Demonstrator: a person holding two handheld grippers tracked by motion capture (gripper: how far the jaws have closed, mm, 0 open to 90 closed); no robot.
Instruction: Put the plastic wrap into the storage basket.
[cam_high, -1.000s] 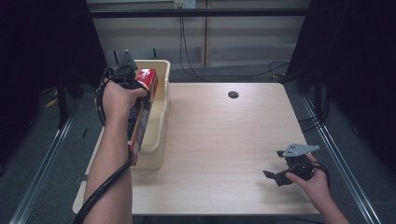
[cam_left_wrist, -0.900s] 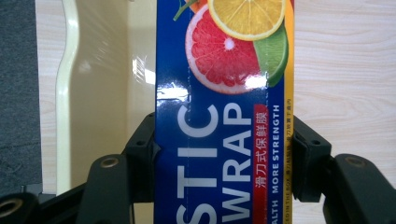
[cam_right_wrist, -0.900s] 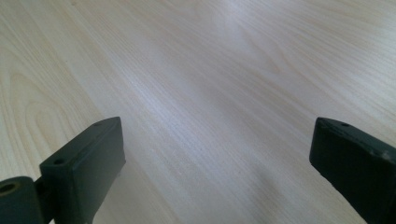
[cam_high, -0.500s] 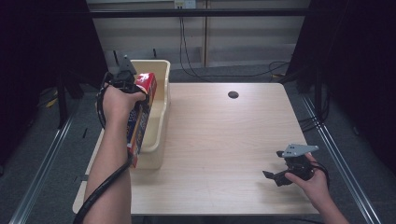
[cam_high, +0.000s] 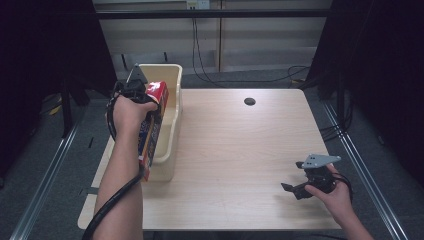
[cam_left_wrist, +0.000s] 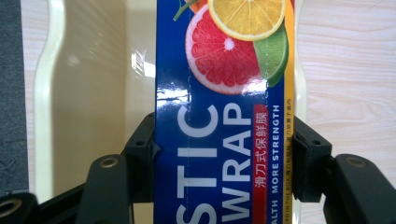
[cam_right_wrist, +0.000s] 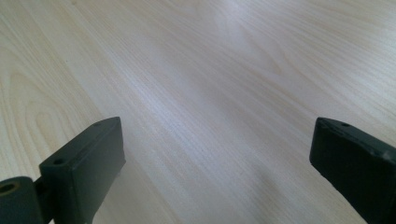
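A long blue plastic wrap box (cam_high: 150, 135) with citrus pictures and a red end hangs over the cream bin (cam_high: 172, 80) at the table's left edge. My left gripper (cam_high: 141, 97) is shut on the box near its far end. In the left gripper view the box (cam_left_wrist: 224, 116) is clamped between both jaws, with the bin (cam_left_wrist: 84, 93) below it. My right gripper (cam_high: 295, 189) rests low at the table's near right, open, with nothing between its jaws. Bare wood shows in the right gripper (cam_right_wrist: 215, 154) view.
The light wood table (cam_high: 240, 150) has a dark round cable hole (cam_high: 249, 101) near its far edge. Cables hang behind the table. Metal rails run along the floor on both sides.
My left gripper has shifted the box slightly toward the near side and left over the bin. The right gripper has stayed in place.
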